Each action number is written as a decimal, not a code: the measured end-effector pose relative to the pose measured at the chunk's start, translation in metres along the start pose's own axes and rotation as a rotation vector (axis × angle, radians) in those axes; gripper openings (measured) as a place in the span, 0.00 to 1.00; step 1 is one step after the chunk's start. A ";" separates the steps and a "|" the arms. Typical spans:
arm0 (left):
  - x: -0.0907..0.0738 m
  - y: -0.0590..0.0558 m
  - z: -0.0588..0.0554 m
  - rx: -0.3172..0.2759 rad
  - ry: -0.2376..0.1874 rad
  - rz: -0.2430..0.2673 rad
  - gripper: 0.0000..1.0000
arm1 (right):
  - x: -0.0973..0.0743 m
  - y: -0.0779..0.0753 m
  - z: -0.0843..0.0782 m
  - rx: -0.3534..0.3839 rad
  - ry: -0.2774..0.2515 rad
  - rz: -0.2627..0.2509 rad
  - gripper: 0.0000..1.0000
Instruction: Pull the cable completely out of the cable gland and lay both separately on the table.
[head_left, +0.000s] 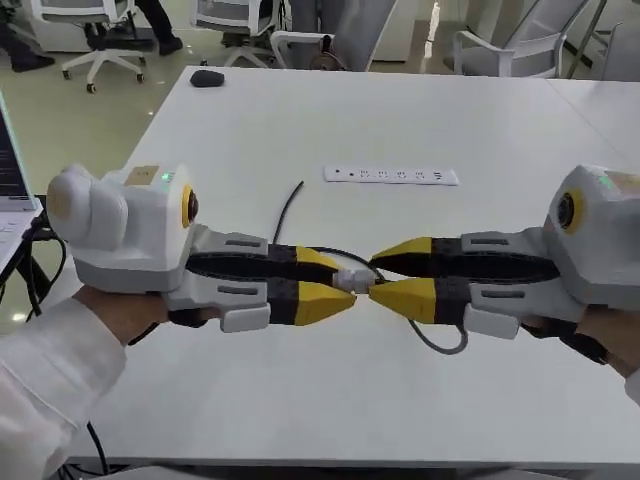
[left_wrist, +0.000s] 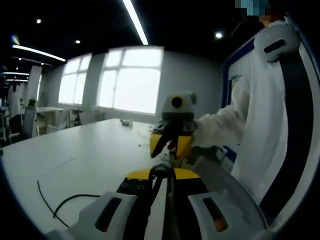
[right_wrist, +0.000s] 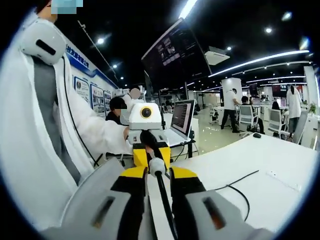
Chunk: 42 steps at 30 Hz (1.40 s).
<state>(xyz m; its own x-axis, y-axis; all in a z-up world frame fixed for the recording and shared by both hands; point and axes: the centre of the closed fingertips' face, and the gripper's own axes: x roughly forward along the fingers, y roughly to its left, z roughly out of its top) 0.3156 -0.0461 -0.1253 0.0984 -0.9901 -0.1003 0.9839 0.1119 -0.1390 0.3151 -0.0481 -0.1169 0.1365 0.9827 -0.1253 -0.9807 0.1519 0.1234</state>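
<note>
Fingertips (head_left: 322, 301) pinched, tip to tip: left gripper (head_left: 345, 285) on cable gland (head_left: 352, 279), right gripper (head_left: 382, 277) on cable (head_left: 291, 208). Cable looks unpulled; neither on table (head_left: 300, 120).

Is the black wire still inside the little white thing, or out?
Still in: the cable runs into the cable gland, where left claw and right claw meet.

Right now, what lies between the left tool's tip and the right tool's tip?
The white cable gland on the black cable, as the head view shows.
</note>
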 end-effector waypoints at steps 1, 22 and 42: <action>0.000 0.000 0.002 0.005 -0.003 0.002 0.15 | 0.000 0.000 0.001 0.017 -0.010 0.009 0.14; -0.005 0.001 0.011 -0.034 -0.048 0.008 0.16 | 0.008 0.006 0.006 0.175 -0.017 0.124 0.10; -0.008 0.000 0.011 -0.289 -0.053 -0.030 0.13 | 0.009 0.010 0.007 -0.035 0.019 0.174 0.08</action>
<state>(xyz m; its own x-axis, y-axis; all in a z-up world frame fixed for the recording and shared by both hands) 0.3166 -0.0387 -0.1140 0.0850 -0.9955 -0.0412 0.9043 0.0944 -0.4164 0.3071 -0.0367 -0.1096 -0.0377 0.9916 -0.1237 -0.9936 -0.0240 0.1103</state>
